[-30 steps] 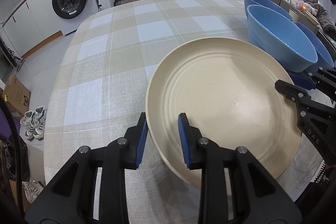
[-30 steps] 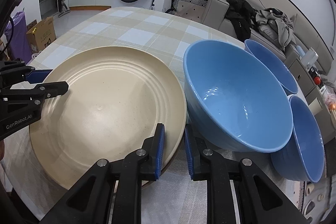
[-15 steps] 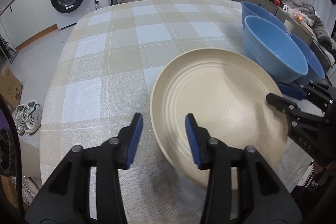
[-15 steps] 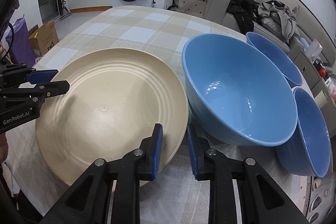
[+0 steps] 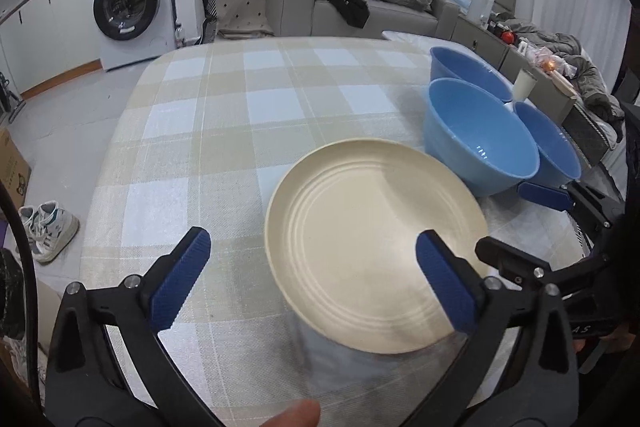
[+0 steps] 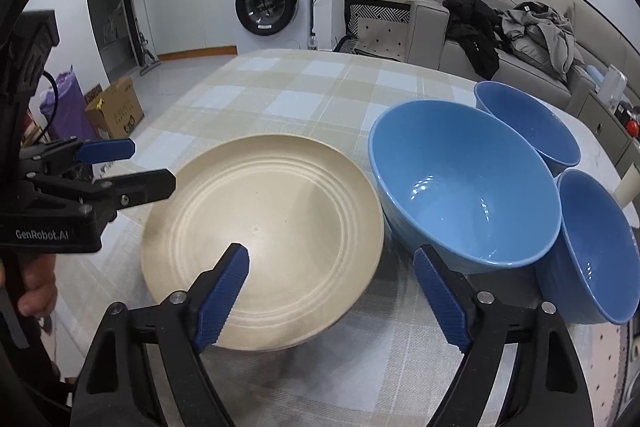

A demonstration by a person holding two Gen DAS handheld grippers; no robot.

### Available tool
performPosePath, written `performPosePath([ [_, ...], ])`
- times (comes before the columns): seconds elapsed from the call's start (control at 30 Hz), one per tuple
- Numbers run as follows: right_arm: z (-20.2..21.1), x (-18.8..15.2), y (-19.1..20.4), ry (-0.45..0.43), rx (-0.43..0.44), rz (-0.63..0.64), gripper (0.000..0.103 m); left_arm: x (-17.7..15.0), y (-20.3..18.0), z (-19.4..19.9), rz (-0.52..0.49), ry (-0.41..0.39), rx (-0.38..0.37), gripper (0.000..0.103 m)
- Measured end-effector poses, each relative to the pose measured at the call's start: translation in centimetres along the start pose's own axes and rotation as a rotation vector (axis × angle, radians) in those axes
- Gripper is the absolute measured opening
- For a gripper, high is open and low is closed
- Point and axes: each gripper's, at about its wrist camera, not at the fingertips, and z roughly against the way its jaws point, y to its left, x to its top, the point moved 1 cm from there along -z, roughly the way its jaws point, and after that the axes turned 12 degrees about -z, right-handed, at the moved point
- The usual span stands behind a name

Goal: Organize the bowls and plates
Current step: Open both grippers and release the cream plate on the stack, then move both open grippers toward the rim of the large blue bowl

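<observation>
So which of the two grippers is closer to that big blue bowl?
Right. The right gripper is open beside the big blue bowl; the left gripper, also open, sits across the cream plate.

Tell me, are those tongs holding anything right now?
Nothing. Both the left tongs and right tongs have just opened, off the round cream plate.

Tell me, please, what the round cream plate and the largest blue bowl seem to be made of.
Round cream plate: matte and faintly speckled, with moulded rings; probably wheat-straw plastic or melamine, perhaps unglazed ceramic. Largest blue bowl: smooth and glossy, with sharp light glints; glazed ceramic or hard plastic, I cannot tell which.
</observation>
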Motion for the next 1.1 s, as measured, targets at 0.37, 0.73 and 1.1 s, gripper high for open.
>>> performPosePath([
  [0.37, 5.6, 0.6, -2.4, -0.114, 0.022, -0.097, 0.102, 1.9, -3.6, 2.9, -0.006, -0.062, -0.053, 0.102],
  [0.73, 11.4, 2.1, -6.4, -0.242, 0.013, -0.156, 0.102, 5.0, -5.1, 4.6, 0.002, -0.11, -0.023, 0.102],
  [1.1, 15.0, 5.0, -10.9, -0.313, -0.037, -0.176, 0.102, 8.2, -5.5, 3.9, 0.032, -0.157, -0.025, 0.102],
])
